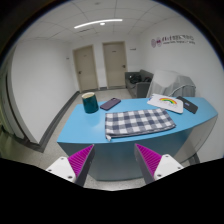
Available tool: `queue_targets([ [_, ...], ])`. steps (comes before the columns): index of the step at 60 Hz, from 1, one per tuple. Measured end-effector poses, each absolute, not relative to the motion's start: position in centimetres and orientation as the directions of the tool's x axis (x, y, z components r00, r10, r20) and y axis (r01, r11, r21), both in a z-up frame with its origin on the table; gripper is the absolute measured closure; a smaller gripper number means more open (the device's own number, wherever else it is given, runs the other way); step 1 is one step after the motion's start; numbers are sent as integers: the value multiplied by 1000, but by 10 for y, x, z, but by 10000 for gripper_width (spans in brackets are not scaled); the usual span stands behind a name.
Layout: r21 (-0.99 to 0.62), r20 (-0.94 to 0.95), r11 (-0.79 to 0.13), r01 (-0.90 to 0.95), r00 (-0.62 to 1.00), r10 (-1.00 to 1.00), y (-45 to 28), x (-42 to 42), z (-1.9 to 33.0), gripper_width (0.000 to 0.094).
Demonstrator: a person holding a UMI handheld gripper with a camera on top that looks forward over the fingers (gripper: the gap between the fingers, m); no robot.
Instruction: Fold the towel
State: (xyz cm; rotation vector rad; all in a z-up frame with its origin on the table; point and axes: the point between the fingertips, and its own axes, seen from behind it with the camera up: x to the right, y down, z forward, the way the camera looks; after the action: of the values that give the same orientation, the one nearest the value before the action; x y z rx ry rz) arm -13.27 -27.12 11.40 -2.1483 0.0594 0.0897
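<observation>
The gripper [113, 160] sits nearest, its two fingers spread well apart with nothing between them; the magenta pads [78, 158] face each other across bare air. Just beyond the fingertips runs the near edge of the light blue bench [80, 128], curved and unobstructed.

On the bench, a little past that edge and roughly centred ahead of the gripper, lies the checked towel [139, 122], spread flat (dark and light squares, its near hem close to the bench edge). Bare blue surface surrounds it on the left.

Farther back stand a dark cylindrical cup [89, 102], a small dark flat object [110, 103] beside it, and to the right a white sheet with a rainbow drawing [166, 101].

Behind the bench are open floor, a chair [139, 82] against the wall, and two closed doors [100, 65].
</observation>
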Motion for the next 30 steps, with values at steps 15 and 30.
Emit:
queue_targets([
  [15,-835,-53,-549,27,990,129,-163,-179,63,129],
  [30,-815,23,-570,103,989,147,-67,-164,4,377],
])
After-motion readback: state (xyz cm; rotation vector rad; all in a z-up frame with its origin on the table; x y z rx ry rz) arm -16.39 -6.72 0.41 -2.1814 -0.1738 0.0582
